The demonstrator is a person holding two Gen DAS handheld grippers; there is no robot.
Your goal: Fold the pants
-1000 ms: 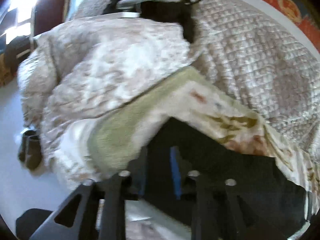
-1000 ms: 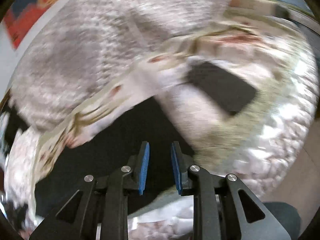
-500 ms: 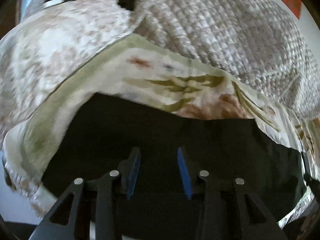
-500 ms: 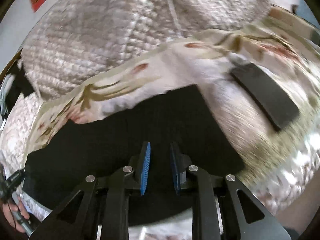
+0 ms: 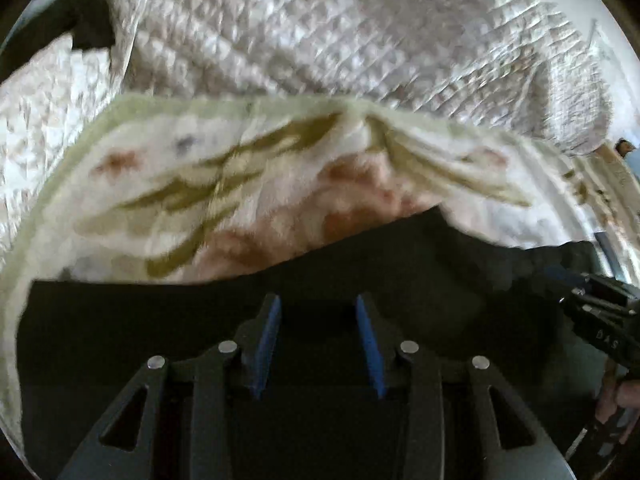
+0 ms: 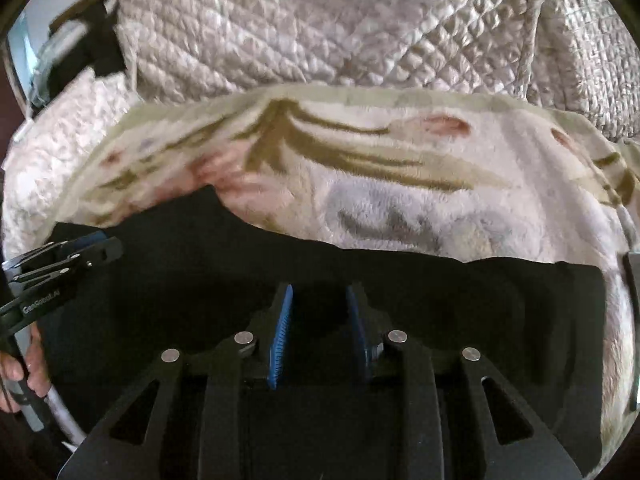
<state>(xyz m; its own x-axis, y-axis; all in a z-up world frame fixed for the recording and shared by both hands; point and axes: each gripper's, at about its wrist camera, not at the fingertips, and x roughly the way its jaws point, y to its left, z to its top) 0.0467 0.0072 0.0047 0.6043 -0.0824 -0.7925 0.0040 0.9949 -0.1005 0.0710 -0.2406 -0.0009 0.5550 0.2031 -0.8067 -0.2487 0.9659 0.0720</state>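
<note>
Black pants [image 5: 400,272] lie flat on a floral blanket and fill the lower half of both views [image 6: 460,300]. My left gripper [image 5: 318,308] is open, its blue pads just above the cloth with nothing between them. My right gripper [image 6: 318,298] is open too, hovering over the pants, empty. The right gripper shows at the right edge of the left wrist view [image 5: 600,320]. The left gripper shows at the left edge of the right wrist view [image 6: 60,264].
A cream floral blanket [image 5: 240,184] lies under the pants [image 6: 400,184]. A quilted white bedspread [image 5: 340,28] is heaped behind it [image 6: 320,28]. A dark object [image 6: 634,280] lies at the right edge of the blanket.
Both grippers have swung down and in over the pants. The pants now fill more of each view, and each gripper has come into the other's view. The jaws stay open.
</note>
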